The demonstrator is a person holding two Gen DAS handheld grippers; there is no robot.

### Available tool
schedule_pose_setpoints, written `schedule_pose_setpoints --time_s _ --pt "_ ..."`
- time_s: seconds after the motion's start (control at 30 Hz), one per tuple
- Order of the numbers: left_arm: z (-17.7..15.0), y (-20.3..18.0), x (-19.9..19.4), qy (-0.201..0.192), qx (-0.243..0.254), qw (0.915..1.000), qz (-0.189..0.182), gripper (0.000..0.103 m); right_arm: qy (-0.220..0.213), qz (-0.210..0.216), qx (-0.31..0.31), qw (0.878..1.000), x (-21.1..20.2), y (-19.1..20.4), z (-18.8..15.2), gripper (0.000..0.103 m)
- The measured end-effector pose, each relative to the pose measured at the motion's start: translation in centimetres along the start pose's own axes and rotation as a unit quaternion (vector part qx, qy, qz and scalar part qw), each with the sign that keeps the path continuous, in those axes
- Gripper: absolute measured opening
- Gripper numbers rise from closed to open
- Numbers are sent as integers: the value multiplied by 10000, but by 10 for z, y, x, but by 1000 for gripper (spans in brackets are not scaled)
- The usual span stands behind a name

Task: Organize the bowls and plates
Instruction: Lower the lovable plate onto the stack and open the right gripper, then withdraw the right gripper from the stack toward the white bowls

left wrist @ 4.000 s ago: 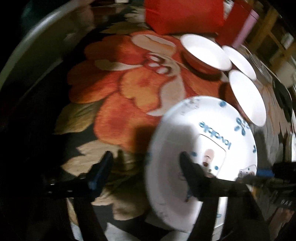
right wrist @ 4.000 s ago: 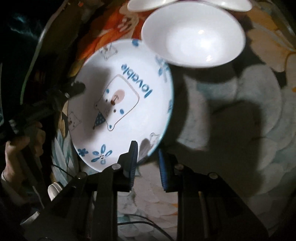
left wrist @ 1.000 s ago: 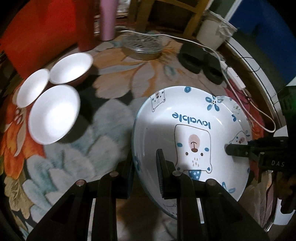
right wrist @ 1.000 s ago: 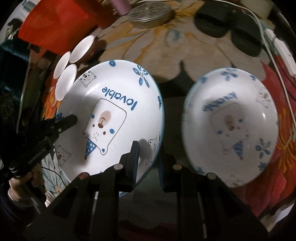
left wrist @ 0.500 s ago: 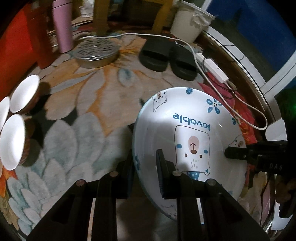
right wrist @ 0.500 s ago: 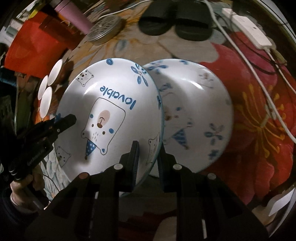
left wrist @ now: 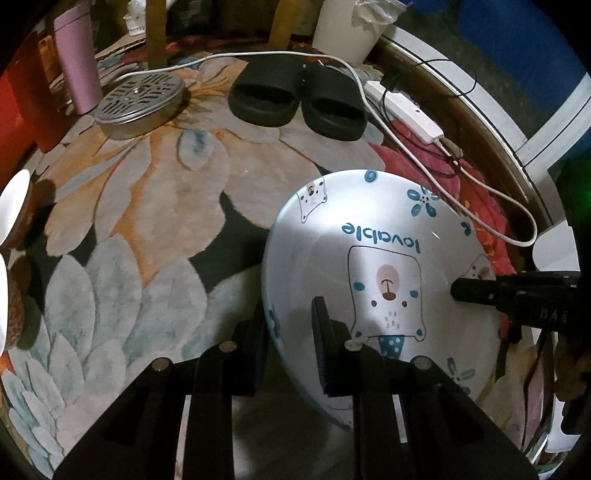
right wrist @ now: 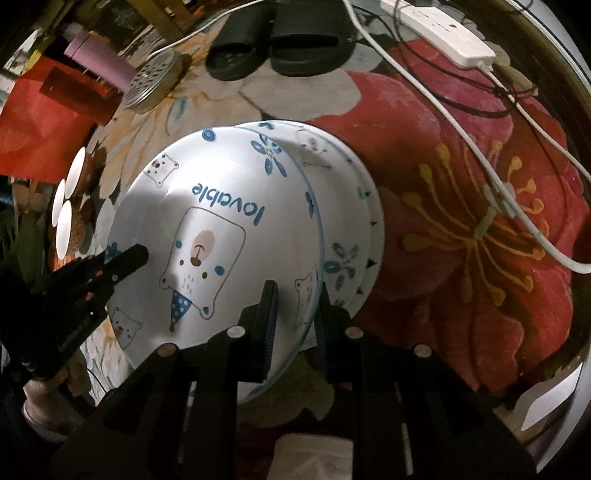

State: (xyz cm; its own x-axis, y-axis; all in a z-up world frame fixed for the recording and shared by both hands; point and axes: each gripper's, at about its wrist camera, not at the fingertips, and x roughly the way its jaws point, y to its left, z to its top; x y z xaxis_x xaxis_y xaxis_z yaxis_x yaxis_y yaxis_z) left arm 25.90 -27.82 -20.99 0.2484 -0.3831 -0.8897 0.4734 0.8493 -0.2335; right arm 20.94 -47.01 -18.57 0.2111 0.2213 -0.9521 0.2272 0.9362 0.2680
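White glazed ceramic with blue flowers, a cartoon bear and the word "lovable" fills both views: a bear-print plate (left wrist: 373, 266) is carried tilted between the two tools, above a floral carpet (left wrist: 155, 229). The left tongs (left wrist: 290, 325) are clenched on the plate's rim at its left edge, one finger inside the dish and one behind it. The right tongs (right wrist: 295, 314) grasp the opposite rim in the same way, one pad over the printed face and the other behind the edge. In the left wrist view the right tool's black tip shows across the plate at its far side; in the right wrist view the left tool and part of the hand (right wrist: 40, 398) holding it show at the lower left.

Just behind the carried plate, in the right wrist view, a second bear-print plate (right wrist: 354, 206) lies on the carpet, largely overlapped by the first; I cannot tell whether the two touch.

Well apart to the left sit three small white bowls (right wrist: 66, 206), close together. Farther back are a round metal grate lid (left wrist: 140, 96), a pink tumbler (left wrist: 75, 55), a pair of black slippers (left wrist: 295, 99) and a white power strip (right wrist: 439, 31) with its cable trailing over the red flower of the carpet.
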Motion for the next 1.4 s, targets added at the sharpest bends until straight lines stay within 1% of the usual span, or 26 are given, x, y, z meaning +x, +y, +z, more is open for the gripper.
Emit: schedule_pose_setpoints --time_s 0.2,0.33,0.4,0.5,0.57,0.6,0.63,0.67,0.73,0.83,0.9,0.93,0.97,1.0,1.03,1.07,1.1,1.17,1.23,1.3,1.4 --pt "3 -11 9 24 105 9999 113 21 -55 -71 111 9999 3 -10 6 20" --pt "4 -10 17 134 40 9998 128 21 -50 -110 79 9999 6 -10 7 20" --pt "4 -11 17 115 75 9998 160 21 -46 -154 63 9999 9 -11 8 20" --pt "6 -14 17 87 129 9998 150 24 -83 -127 143 9998 10 -13 10 22" --pt "7 -14 17 109 87 9999 62 32 -135 -119 230 9996 8 -16 12 22" --pt "7 -13 16 107 61 9999 11 34 -160 -114 266 9995 7 -17 13 22" --pt "8 -13 15 106 40 9999 -6 42 -180 -112 298 9993 6 -18 14 23" --pt "8 -13 14 102 9 9999 -27 58 -217 -109 348 9991 5 -19 15 24" --pt "9 -10 10 45 -87 9999 -119 72 -201 -103 361 9991 5 -19 16 26" --pt "10 -8 8 53 -185 9997 -168 76 -174 110 442 9988 5 -18 16 40" --pt "9 -4 7 85 -247 9995 -174 80 -147 173 460 9987 6 -14 16 55" --pt "9 -3 6 83 -265 9995 -170 89 -127 171 459 9987 7 -11 16 58" --pt "9 -2 4 68 -292 9994 -159 98 -122 178 459 9987 6 -8 15 65" --pt "8 0 3 38 -324 9994 -123 101 -132 180 468 9987 5 -6 14 75" --pt "8 2 1 16 -343 9994 -85 101 -150 128 472 9987 4 -4 13 81" --pt "8 3 1 17 -360 9993 -49 101 -208 141 446 9987 2 -1 11 92" --pt "8 5 0 31 -381 9993 -21 101 -229 159 408 9988 0 1 11 96" --pt "8 9 -1 31 -418 9991 24 101 -228 33 291 9993 -1 9 12 97" --pt "8 13 -3 4 -450 9990 76 101 -320 -131 208 9992 -5 15 12 97" --pt "7 17 -6 -19 -474 9988 142 101 -450 -238 130 9986 -8 20 12 99" --pt "6 25 -9 -34 -530 9983 239 101 -488 -350 7 9982 -6 27 12 100"
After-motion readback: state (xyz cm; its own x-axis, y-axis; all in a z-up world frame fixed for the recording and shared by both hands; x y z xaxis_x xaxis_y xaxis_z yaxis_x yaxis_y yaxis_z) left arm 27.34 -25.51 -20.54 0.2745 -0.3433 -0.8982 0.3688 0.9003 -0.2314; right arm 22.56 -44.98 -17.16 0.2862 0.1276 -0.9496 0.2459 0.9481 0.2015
